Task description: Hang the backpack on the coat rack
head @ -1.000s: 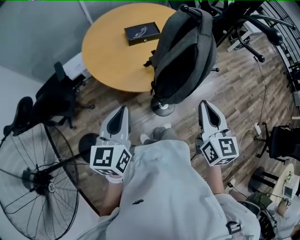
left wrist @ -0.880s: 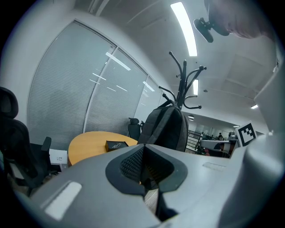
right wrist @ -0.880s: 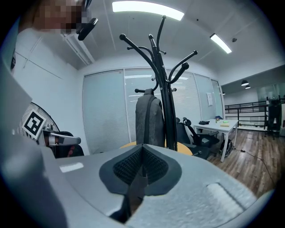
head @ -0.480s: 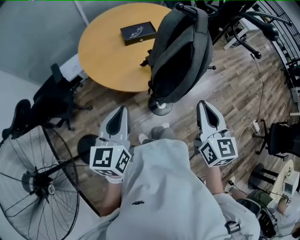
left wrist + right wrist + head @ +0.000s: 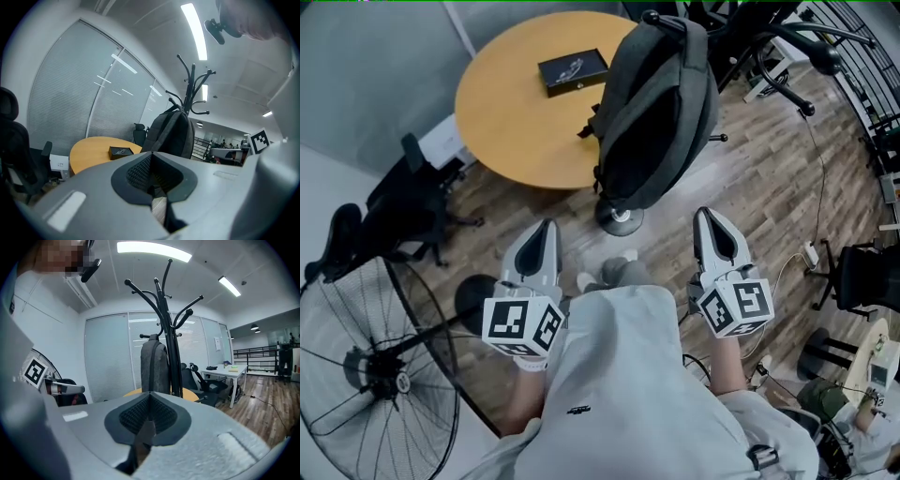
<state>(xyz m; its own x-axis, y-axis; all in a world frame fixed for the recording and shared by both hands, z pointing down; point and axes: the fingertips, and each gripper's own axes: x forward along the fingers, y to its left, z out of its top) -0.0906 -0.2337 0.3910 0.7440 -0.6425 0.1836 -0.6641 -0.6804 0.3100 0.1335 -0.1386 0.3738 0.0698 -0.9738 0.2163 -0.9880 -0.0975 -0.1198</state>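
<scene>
The dark grey fabric backpack (image 5: 656, 112) hangs on the black metal coat rack (image 5: 175, 352), at 12 o'clock, hardly moved since before. The left gripper (image 5: 547, 225) and right gripper (image 5: 711, 216) stay closed together, holding nothing.

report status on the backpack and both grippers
Left gripper and right gripper shut, empty. Backpack hanging on coat rack. Round table behind rack, not blocking.
</scene>
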